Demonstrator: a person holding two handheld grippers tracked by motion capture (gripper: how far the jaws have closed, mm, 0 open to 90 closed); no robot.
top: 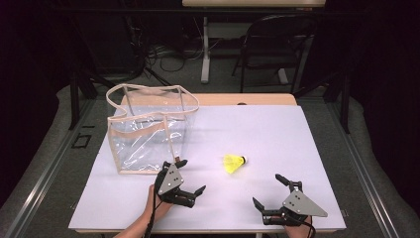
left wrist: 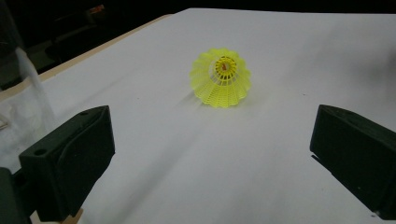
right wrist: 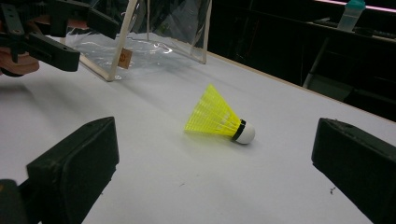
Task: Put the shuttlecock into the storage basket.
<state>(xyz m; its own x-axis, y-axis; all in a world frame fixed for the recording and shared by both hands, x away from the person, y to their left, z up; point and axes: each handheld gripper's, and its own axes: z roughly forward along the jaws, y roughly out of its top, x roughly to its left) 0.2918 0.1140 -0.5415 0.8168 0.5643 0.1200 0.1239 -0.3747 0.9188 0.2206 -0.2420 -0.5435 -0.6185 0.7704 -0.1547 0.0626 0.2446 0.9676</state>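
Shuttlecock [top: 235, 163] lies on its side mid-table [top: 277, 134], cork pointing right, betw both grippers, touching neither. L gripper [top: 190, 176] and R gripper [top: 270, 192] both released, jaws wide, nothing held. Clear bag [top: 148, 130] stands upright at L, just behind L gripper.

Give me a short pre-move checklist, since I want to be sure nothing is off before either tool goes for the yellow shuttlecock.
1. Shuttlecock lies free on its side on the white table, touching nothing: ok.
2. Left tool jaws stand wide apart and hold nothing: ok.
3. Right tool jaws stand wide apart and hold nothing: ok.
4. Left gripper view looks into the shuttlecock's open skirt, centred between its jaws, with bare table between: ok.
5. Clear bag stands upright with its mouth open, apart from the shuttlecock: ok.
6. Whether the bag would stay upright when something drops in: cannot tell.
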